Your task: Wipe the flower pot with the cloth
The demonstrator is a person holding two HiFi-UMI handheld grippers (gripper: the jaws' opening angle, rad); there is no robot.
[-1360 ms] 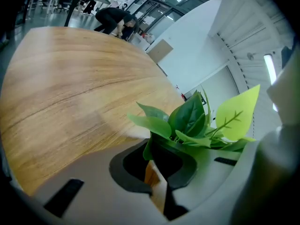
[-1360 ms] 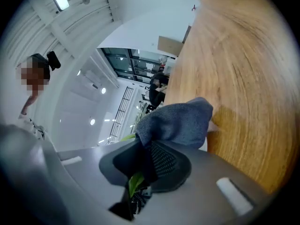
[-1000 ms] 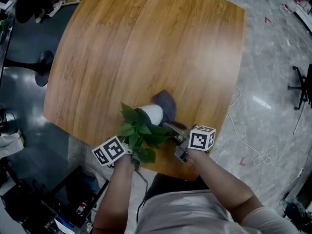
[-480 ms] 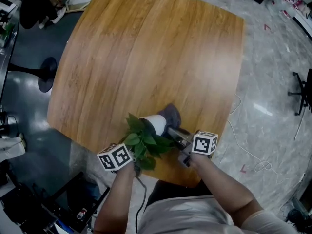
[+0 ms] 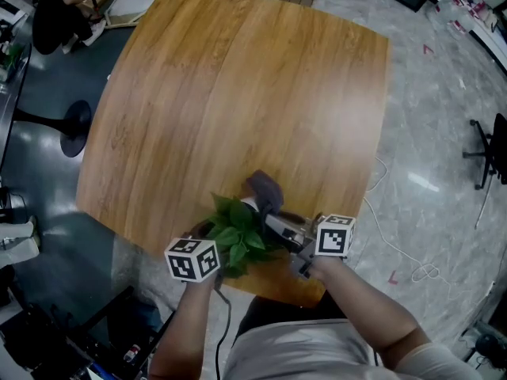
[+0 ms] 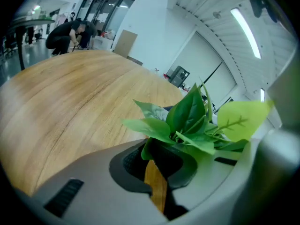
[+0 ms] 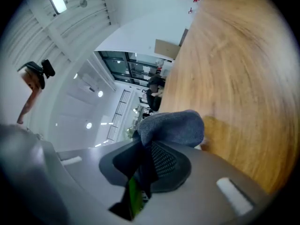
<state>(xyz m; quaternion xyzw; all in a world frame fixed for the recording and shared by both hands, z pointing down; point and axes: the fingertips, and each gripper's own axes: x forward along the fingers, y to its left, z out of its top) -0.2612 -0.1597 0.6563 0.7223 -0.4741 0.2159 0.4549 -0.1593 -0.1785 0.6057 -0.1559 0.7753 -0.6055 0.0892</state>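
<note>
Near edge of table, close to the person: pot sits between the two claws.
Left gripper has its jaws pinched together on the plant at the base of the leaves, and the foliage spreads just past the tips. Flower pot, white and tipped over, lies just beyond the leaves. Cloth, grey and bunched, touches the pot's far right side. Right gripper is clamped on that cloth, reaching toward the pot from the right.

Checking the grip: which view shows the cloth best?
Right gripper view: the grey cloth sits large, pinched in the right gripper. Head view shows it small beside the plant; left gripper view shows mostly leaves.
</note>
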